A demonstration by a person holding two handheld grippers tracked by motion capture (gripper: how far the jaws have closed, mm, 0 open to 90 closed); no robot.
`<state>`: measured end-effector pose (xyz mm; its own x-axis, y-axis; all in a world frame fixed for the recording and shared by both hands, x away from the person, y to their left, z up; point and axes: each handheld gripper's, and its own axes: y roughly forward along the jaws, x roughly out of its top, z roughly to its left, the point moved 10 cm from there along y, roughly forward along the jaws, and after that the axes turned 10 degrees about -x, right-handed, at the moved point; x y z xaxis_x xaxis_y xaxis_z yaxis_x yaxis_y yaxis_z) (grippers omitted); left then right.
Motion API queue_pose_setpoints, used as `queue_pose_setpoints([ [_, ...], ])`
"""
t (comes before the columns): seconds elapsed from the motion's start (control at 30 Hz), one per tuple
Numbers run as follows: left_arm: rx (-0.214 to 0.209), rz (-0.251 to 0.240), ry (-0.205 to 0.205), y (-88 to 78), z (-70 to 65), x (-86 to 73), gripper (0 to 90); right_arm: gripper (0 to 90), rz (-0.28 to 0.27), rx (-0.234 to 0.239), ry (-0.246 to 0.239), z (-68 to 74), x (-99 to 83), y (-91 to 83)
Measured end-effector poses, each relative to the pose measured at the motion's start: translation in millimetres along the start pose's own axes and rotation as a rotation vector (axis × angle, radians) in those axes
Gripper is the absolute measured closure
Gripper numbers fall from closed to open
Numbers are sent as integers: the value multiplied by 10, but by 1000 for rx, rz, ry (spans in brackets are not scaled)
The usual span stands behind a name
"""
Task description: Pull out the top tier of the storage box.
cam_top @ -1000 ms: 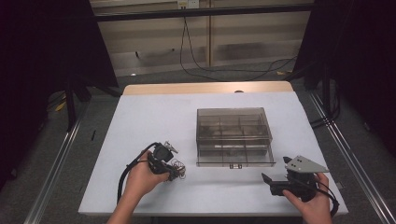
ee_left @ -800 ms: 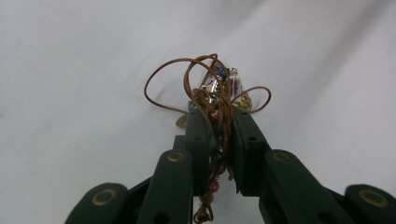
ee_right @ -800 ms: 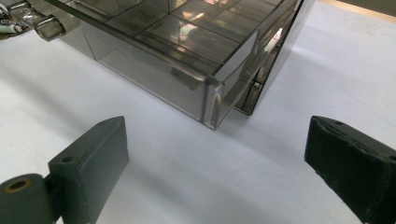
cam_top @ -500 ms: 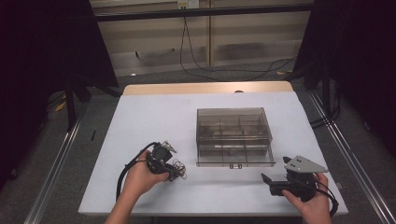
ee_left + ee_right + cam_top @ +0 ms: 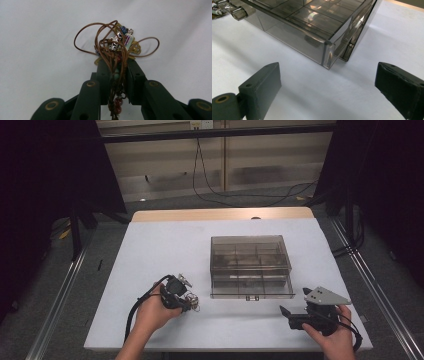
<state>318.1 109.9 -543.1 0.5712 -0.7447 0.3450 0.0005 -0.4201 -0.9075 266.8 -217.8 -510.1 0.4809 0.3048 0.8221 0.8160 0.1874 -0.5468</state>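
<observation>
The beaded cord bracelet (image 5: pixel 117 47) sits bunched between the jaws of my left tool (image 5: pixel 117 67), its brown cord loops and silver and coloured beads spilling out past the tips while a strand of red beads trails back down the gap. My jaws have just been closing again after easing a little, and they now press on the cord, because a loose tangle like this slips out of a slack grip; I judge I was resettling my hold on it. From the high view, the bracelet (image 5: pixel 191 301) is at the front left of the white surface (image 5: pixel 165 245), low over it, just left of the smoky clear compartment box (image 5: pixel 250 265).

That box stands in the middle of the surface with its lid lying shut and its latch on the front edge, towards me. I take it the bracelet is meant for one of its compartments, so the lid has to come up first.

That is why my right tool (image 5: pixel 286 315) waits near the box's front right corner (image 5: pixel 325 53), jaws wide apart and holding nothing, pointed at it and ready to work the lid.
</observation>
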Motion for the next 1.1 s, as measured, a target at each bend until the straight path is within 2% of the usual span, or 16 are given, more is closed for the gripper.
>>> queue_pose_setpoints([
  [0.07, -13, 4, -7, -6, 9, -1, 817, 63, -2, -3, 2, -6, 4, -5],
  [0.1, -18, 3, -17, -10, 10, -2, 817, 63, 0, -2, 5, -7, 3, -9],
  [0.23, -24, 1, -12, -22, 11, 9, 818, 63, -1, -1, 9, -14, 4, -5],
  [0.47, -63, -50, -23, -142, -7, 71, 818, 63, -2, 0, 10, -11, 7, -3],
  [0.83, -75, -48, -29, -355, 7, 158, 818, 62, -1, 4, 9, -2, 8, 7],
  [1.1, -67, -53, -21, -491, 18, 238, 818, 62, 0, 7, 9, 1, 6, 8],
])
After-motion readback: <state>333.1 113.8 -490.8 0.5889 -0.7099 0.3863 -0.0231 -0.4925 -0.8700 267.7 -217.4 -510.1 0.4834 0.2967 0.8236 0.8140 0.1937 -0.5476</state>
